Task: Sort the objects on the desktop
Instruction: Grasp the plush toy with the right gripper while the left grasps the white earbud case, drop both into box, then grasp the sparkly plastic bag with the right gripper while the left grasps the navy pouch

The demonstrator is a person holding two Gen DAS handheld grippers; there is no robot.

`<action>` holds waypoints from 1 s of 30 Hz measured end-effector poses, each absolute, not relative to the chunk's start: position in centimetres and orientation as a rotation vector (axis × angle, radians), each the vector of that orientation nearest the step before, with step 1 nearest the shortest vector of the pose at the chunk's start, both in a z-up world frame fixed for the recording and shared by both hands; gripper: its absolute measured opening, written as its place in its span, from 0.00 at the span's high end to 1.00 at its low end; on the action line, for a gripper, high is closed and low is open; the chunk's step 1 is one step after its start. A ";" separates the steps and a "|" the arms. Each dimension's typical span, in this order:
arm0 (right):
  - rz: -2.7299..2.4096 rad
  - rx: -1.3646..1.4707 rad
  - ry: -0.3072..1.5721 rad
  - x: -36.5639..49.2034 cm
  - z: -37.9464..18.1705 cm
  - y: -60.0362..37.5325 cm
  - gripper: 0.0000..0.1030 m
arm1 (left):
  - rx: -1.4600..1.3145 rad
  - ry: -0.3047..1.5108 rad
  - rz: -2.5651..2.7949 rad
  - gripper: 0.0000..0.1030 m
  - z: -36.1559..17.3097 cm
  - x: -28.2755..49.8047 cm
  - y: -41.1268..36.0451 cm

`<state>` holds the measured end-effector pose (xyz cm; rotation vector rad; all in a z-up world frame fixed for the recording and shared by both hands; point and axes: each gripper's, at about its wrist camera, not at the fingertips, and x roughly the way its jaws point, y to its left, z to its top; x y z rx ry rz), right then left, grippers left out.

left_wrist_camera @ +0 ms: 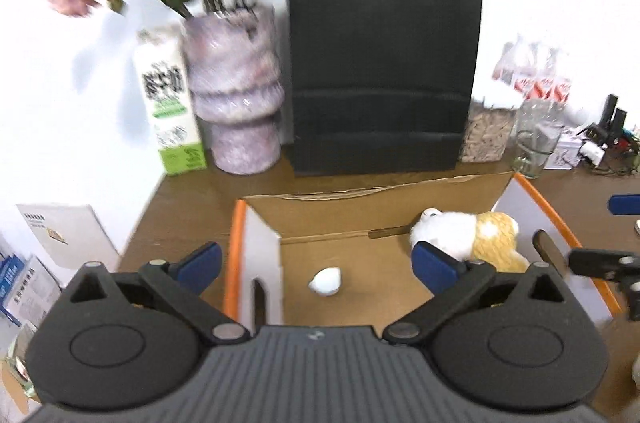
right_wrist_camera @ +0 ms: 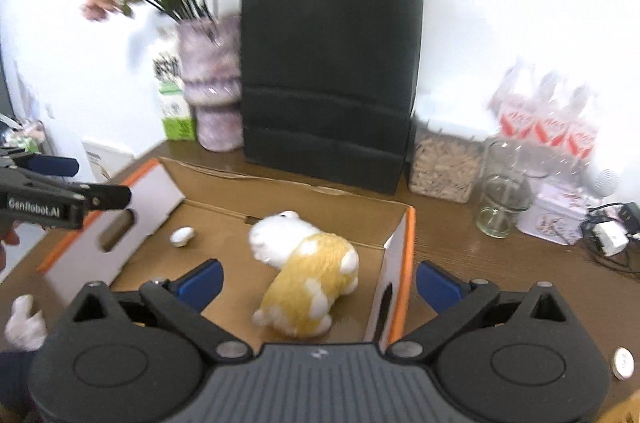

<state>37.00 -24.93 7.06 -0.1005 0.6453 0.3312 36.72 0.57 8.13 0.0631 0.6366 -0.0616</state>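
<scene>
Brown worktop (right_wrist_camera: 448,243) against a white wall (right_wrist_camera: 500,3)
Behind the cardboard box (right_wrist_camera: 224,211): black bag (right_wrist_camera: 328,71), vase (right_wrist_camera: 210,83). Both grippers' fingers (left_wrist_camera: 434,265) spread apart, empty.

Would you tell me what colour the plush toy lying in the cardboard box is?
Yellow with white patches and a white head; the plush toy shows best in the right wrist view.

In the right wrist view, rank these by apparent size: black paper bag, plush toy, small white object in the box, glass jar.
1. black paper bag
2. plush toy, though it lies nearer the camera
3. glass jar
4. small white object
</scene>
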 end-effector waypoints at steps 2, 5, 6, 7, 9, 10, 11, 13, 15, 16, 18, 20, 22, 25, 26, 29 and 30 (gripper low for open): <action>0.334 -0.109 0.616 34.1 7.6 -25.6 0.00 | 0.064 0.606 -0.063 0.00 8.7 34.1 1.5; 0.342 -0.128 0.585 30.3 7.7 -26.5 0.00 | 0.082 0.582 -0.054 0.00 8.6 30.4 2.6; 0.339 -0.137 0.577 29.1 7.6 -26.7 0.00 | 0.089 0.577 -0.048 0.00 8.4 29.3 3.0; 0.336 -0.145 0.569 27.8 7.3 -27.0 0.00 | 0.096 0.577 -0.040 0.00 8.1 28.2 3.3; 0.329 -0.149 0.566 25.6 6.6 -27.4 0.00 | 0.102 0.583 -0.028 0.00 7.3 26.2 3.9; 0.329 -0.147 0.571 24.6 6.0 -27.6 0.00 | 0.102 0.590 -0.026 0.00 6.8 25.3 4.0; 0.328 -0.143 0.576 23.7 5.5 -27.8 0.00 | 0.102 0.597 -0.025 0.00 6.3 24.5 4.2; 0.321 -0.138 0.588 22.1 4.5 -28.0 0.00 | 0.108 0.607 -0.018 0.00 5.3 22.9 4.4; 0.314 -0.141 0.599 20.4 3.4 -28.0 0.00 | 0.119 0.616 -0.007 0.00 4.3 21.5 4.7; 0.307 -0.140 0.606 19.6 2.8 -27.9 0.00 | 0.123 0.619 -0.003 0.00 3.8 20.8 4.8; 0.303 -0.132 0.622 18.3 1.8 -28.0 0.00 | 0.131 0.632 -0.001 0.00 2.9 19.8 5.0; 0.299 -0.114 0.642 17.5 0.9 -28.1 0.00 | 0.141 0.641 0.005 0.00 2.1 19.1 5.2; 0.291 -0.109 0.658 16.8 0.1 -28.2 0.00 | 0.149 0.658 0.002 0.00 1.4 18.7 5.3; 0.262 -0.108 0.674 16.2 -0.7 -28.6 0.00 | 0.157 0.682 -0.012 0.00 0.6 18.5 5.3; 0.251 -0.108 0.674 16.1 -0.9 -28.9 0.00 | 0.159 0.688 -0.019 0.00 0.4 18.7 5.3; 0.218 -0.108 0.663 16.0 -0.8 -29.8 0.00 | 0.167 0.705 -0.043 0.00 -0.2 19.2 5.0; 0.204 -0.109 0.659 16.1 -0.8 -30.2 0.00 | 0.171 0.712 -0.053 0.00 -0.4 19.4 4.9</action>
